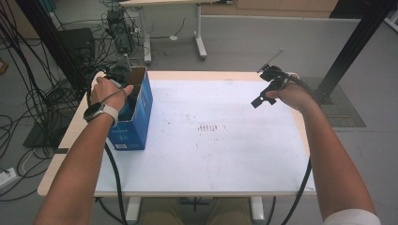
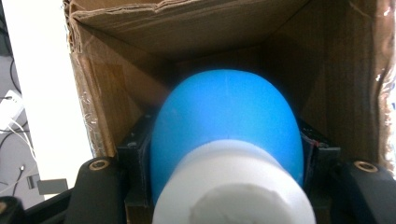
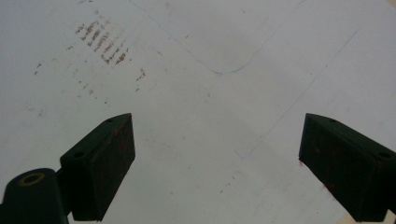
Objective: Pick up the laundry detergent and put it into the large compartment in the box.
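Looking down from the high view, we have a white tabletop (image 1: 211,140) with a pale wooden edge, faint reddish-brown smudges near its middle. At its left side stands an open blue cardboard box (image 1: 136,117), and the left tool (image 1: 123,77) is plunged into the top of it, hand wrapped over the handle, a watch on the wrist. Over at the far right corner, the right tool (image 1: 263,96) hangs above the tabletop, well apart from the box. Around it all: grey floor, tangled black cables at left, dark frame posts, another table's legs behind.

Over to the left gripper view, and we're inside the box, brown corrugated walls all round. The left tool is clenched on a round blue object with a white neck (image 2: 226,135), held between the black jaws down in the box.

Now the right gripper view: the right tool (image 3: 217,158) is released, jaws spread wide with nothing between them, above the bare white surface, thin blue pen lines and rusty specks showing.
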The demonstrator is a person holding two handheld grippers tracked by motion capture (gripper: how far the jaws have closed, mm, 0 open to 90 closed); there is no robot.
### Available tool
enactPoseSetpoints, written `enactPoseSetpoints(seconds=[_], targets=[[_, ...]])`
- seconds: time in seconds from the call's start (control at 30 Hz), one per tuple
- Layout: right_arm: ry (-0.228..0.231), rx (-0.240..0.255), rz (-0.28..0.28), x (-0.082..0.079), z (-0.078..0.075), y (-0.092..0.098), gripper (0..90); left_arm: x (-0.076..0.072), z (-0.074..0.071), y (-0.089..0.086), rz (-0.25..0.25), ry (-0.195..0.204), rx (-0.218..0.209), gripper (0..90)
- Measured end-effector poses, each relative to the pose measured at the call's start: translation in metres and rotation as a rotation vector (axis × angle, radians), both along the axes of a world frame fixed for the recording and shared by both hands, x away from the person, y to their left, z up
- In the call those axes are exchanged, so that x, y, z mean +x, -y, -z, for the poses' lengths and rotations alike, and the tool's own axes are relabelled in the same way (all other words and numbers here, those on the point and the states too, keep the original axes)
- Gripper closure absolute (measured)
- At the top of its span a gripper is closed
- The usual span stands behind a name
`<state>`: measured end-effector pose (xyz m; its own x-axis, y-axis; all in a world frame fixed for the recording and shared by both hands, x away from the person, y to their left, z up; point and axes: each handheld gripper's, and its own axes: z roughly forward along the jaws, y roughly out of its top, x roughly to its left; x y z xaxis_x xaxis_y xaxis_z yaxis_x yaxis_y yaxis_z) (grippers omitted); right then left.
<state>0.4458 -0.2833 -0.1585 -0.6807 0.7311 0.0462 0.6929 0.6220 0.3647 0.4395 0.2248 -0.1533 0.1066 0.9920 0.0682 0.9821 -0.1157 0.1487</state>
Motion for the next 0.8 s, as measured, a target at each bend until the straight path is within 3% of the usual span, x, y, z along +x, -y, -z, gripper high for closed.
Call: enactPoseSetpoints(seconds=[0.8], targets=[[0.001, 0.002, -0.002, -0.001, 0.0005, 0.0017, 10.7, -0.0005, 0.0001, -0.0015, 0.002, 0.003, -0.003, 36.7]])
